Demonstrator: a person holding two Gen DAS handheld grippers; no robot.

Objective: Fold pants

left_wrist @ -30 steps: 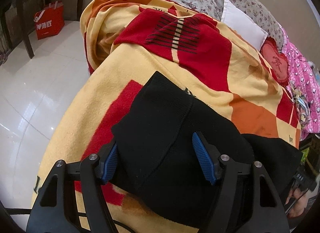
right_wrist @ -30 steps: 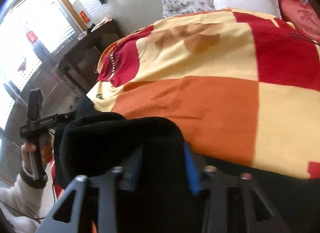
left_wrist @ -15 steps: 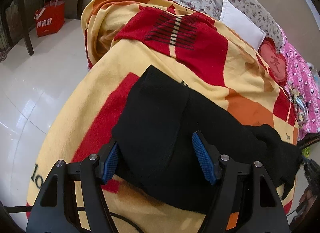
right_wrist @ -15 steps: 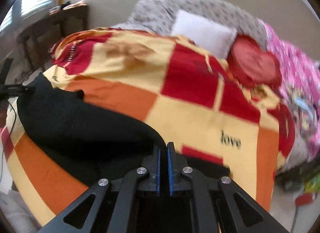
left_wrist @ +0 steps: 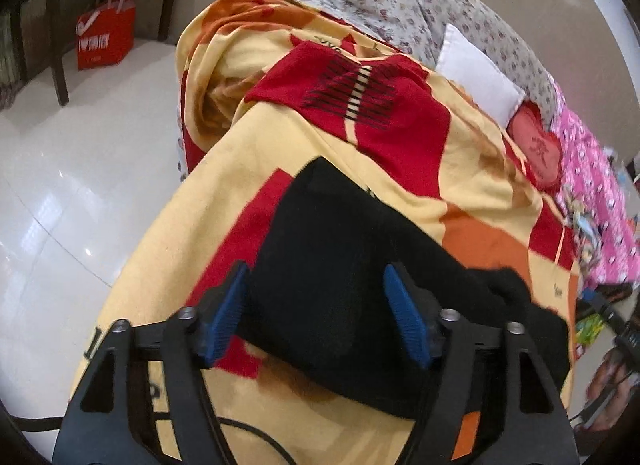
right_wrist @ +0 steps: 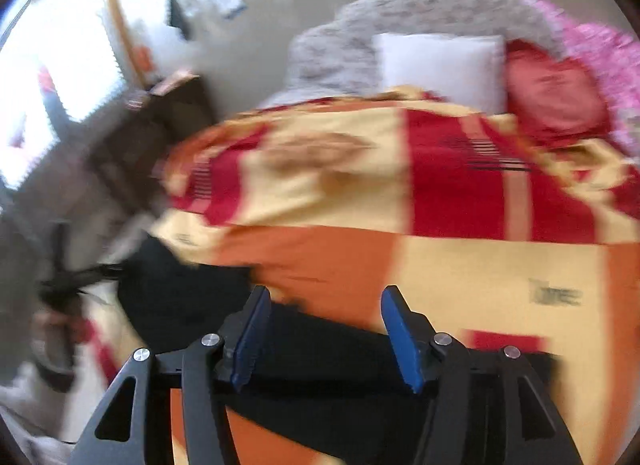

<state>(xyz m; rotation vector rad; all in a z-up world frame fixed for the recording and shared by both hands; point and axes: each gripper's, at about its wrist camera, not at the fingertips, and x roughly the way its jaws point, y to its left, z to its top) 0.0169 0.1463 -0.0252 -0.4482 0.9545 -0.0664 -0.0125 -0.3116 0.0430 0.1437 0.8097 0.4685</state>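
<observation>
Having just spread its jaws, the right gripper let go of the pants near the blanket's edge; the left gripper hung apart, so 1 fold looked laid.

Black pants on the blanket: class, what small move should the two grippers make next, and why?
Probably lower the right gripper to regrip the black pants. Its jaws have just been opening and hold nothing, while the pants lie bunched on the blanket. The left gripper is open too.
</observation>
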